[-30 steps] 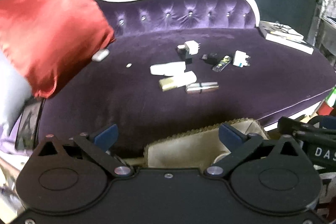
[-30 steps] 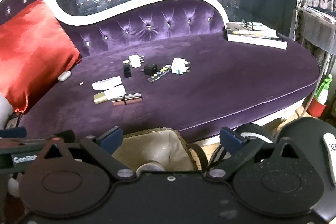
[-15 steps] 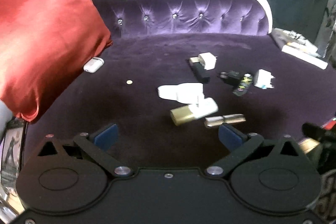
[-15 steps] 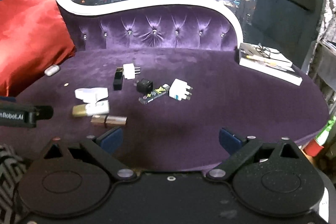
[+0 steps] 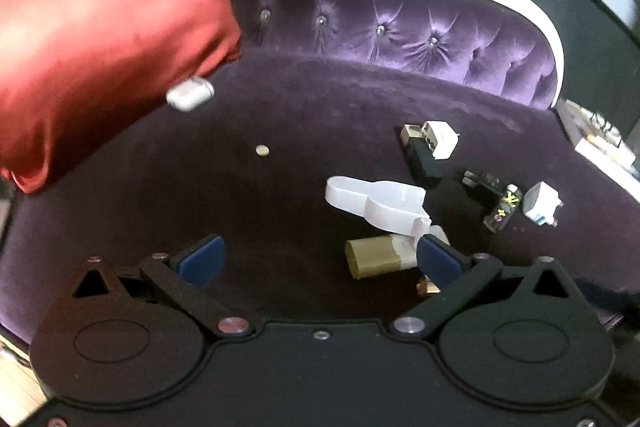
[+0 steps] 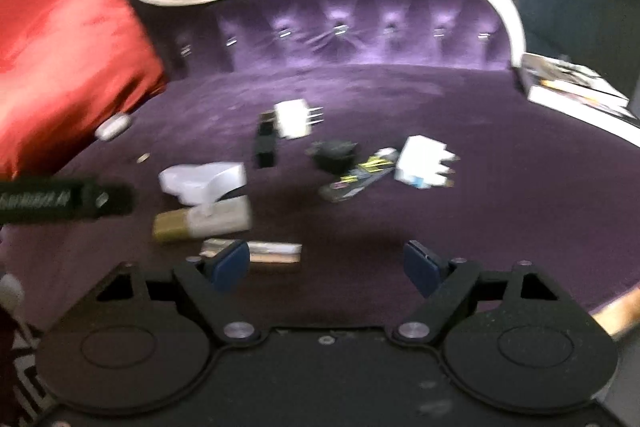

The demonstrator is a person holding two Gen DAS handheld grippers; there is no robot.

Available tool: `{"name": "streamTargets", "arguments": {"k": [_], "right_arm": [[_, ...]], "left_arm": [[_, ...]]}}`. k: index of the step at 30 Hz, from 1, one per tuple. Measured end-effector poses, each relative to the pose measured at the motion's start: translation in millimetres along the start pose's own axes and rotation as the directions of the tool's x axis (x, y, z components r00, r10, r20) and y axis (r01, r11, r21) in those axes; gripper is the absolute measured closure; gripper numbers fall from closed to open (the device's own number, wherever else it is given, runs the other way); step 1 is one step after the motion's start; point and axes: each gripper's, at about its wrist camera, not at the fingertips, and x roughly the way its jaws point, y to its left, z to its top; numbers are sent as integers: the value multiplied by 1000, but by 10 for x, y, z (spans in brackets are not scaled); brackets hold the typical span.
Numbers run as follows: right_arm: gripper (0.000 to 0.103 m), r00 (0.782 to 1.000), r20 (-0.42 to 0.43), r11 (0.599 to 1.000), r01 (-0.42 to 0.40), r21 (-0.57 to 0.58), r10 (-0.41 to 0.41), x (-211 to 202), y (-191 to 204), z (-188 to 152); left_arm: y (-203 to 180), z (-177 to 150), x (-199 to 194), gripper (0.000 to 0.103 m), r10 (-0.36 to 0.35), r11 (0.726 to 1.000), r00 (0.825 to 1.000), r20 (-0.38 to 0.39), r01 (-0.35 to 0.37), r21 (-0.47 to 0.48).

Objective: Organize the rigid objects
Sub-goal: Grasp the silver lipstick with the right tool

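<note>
Small rigid items lie scattered on the purple sofa seat (image 5: 320,99): a white case (image 5: 376,203), a gold and white box (image 5: 380,255), a white adapter (image 5: 440,139), a black box (image 5: 422,163) and a white plug (image 5: 540,205). My left gripper (image 5: 320,259) is open, and the gold box lies just ahead of it by its right finger, untouched. My right gripper (image 6: 326,265) hangs low over the seat with its jaws closing and nothing pressed between them. A metallic bar (image 6: 272,253) lies by its left finger. The white plug (image 6: 424,163) and a clear stick (image 6: 360,175) lie further ahead.
A red cushion (image 5: 100,27) leans at the left end, with a silver earbud case (image 5: 190,95) and a coin (image 5: 262,149) near it. Books (image 6: 572,91) sit at the right end. The left gripper's body (image 6: 64,201) juts in from the left of the right wrist view.
Both grippers have moved forward and down over the seat, so the items look larger and nearer. The woven basket below has left both views. The right fingers stand closer together.
</note>
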Motion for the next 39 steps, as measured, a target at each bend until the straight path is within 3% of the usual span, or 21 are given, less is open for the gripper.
{"name": "streamTargets", "arguments": {"k": [7, 13, 16, 21, 30, 34, 39], "right_arm": [[19, 998, -22, 996, -53, -66, 52, 224, 345, -20], [20, 997, -70, 998, -46, -33, 44, 438, 410, -13], [32, 994, -97, 999, -44, -26, 42, 498, 401, -25], [32, 994, -103, 999, -28, -33, 25, 487, 348, -25], [32, 979, -140, 985, 160, 66, -149, 512, -65, 15], [32, 977, -119, 981, 185, 61, -177, 534, -111, -4], [31, 974, -67, 976, 218, -2, -218, 555, -22, -52]], "left_arm": [[35, 5, 73, 4, -31, 999, 999, -23, 30, -43], [211, 22, 117, 4, -60, 987, 997, -46, 53, -150], [242, 14, 129, 4, -69, 983, 996, -52, 59, -172], [146, 12, 136, 4, -56, 992, 997, -62, 48, -115], [-252, 74, 326, 4, -85, 996, 991, -104, 87, 14], [-433, 68, 418, 4, -127, 991, 984, -123, 132, 37], [-575, 49, 512, 4, -126, 988, 983, -134, 137, 74]]}}
